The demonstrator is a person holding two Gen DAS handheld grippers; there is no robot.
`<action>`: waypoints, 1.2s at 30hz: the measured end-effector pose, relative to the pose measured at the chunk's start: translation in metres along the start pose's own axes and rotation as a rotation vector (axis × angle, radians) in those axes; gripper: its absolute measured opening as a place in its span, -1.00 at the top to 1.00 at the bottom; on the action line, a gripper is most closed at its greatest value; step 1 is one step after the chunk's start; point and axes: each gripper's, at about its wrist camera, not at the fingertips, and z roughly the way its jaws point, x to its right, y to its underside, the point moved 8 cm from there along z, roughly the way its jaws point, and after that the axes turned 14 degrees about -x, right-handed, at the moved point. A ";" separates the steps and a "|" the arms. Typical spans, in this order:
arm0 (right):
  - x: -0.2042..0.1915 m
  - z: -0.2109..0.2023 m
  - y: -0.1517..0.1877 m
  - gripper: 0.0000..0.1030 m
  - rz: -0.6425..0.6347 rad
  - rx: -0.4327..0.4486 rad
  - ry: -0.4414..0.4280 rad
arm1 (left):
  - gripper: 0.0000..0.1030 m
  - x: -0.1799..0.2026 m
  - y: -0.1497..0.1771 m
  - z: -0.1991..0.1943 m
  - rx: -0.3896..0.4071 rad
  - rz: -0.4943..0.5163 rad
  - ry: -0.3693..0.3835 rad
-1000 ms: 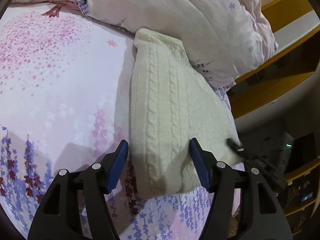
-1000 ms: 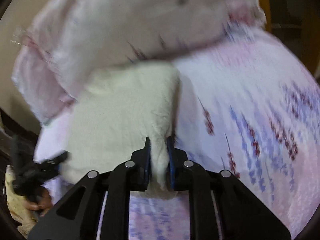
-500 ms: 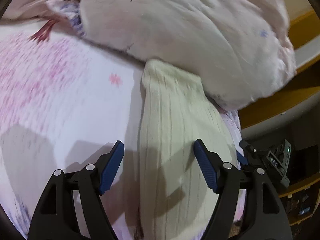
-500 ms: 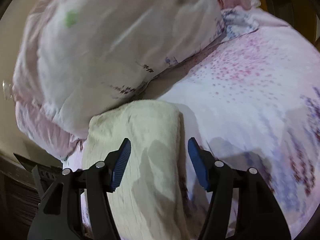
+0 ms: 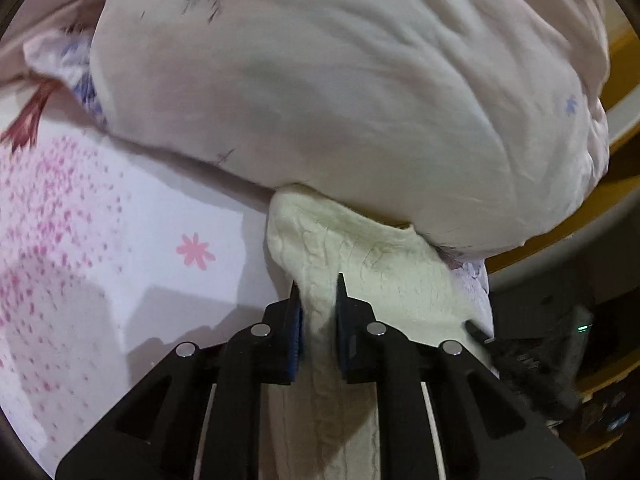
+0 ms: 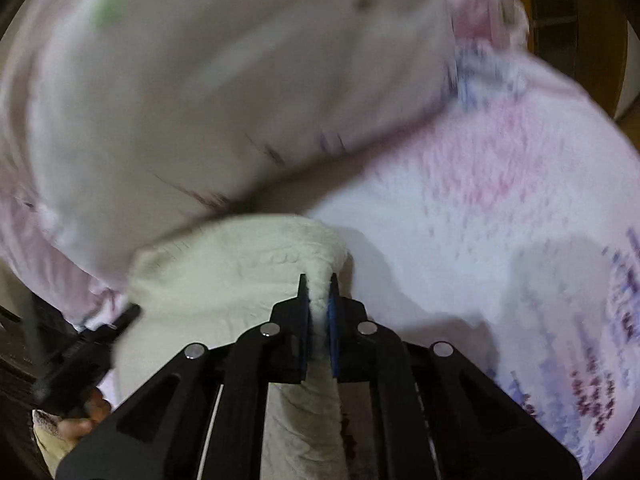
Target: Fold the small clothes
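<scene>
A cream cable-knit garment [image 5: 360,248] lies folded on the flowered bed sheet [image 5: 80,240], its far end tucked under a big pale pink pillow [image 5: 340,80]. My left gripper [image 5: 318,292] is shut on a pinched ridge of the knit near its far end. In the right wrist view the same garment [image 6: 224,272] shows, and my right gripper [image 6: 319,292] is shut on its right edge. The other gripper's black tip shows in each view, at the garment's side [image 5: 480,330].
The pillow [image 6: 200,80] overhangs the garment's far end. The sheet [image 6: 480,220] spreads to the right in the right wrist view. A yellow wooden bed frame [image 5: 624,88] and dark clutter beside the bed [image 5: 580,340] lie past the bed's edge.
Both grippers were open half a second ago, straddling the garment. Both have moved toward the pillow end and closed on the knit.
</scene>
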 end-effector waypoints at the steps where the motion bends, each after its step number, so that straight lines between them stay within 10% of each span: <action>1: 0.000 0.002 0.002 0.74 -0.002 -0.003 0.004 | 0.72 0.000 0.001 -0.001 -0.001 -0.002 0.000; 5: -0.007 -0.030 0.015 0.36 -0.037 0.088 0.021 | 0.56 -0.001 0.012 -0.019 -0.012 0.008 0.017; 7: -0.011 -0.046 0.027 0.35 -0.080 0.124 0.008 | -0.10 -0.001 0.023 -0.031 -0.019 0.014 0.033; 9: -0.024 -0.058 0.049 0.35 -0.144 0.141 -0.032 | -0.30 0.002 0.041 -0.046 -0.005 0.045 0.033; 22: -0.027 -0.033 0.117 0.31 -0.330 0.108 0.132 | -0.42 0.013 0.107 -0.021 -0.064 0.178 -0.141; 28: -0.021 -0.076 0.097 -0.47 -0.193 0.134 -0.083 | -0.59 0.004 0.094 -0.033 -0.091 0.122 -0.010; 36: 0.010 -0.045 0.055 -0.48 0.049 -0.032 -0.272 | -0.64 0.001 0.089 -0.020 -0.151 0.052 0.071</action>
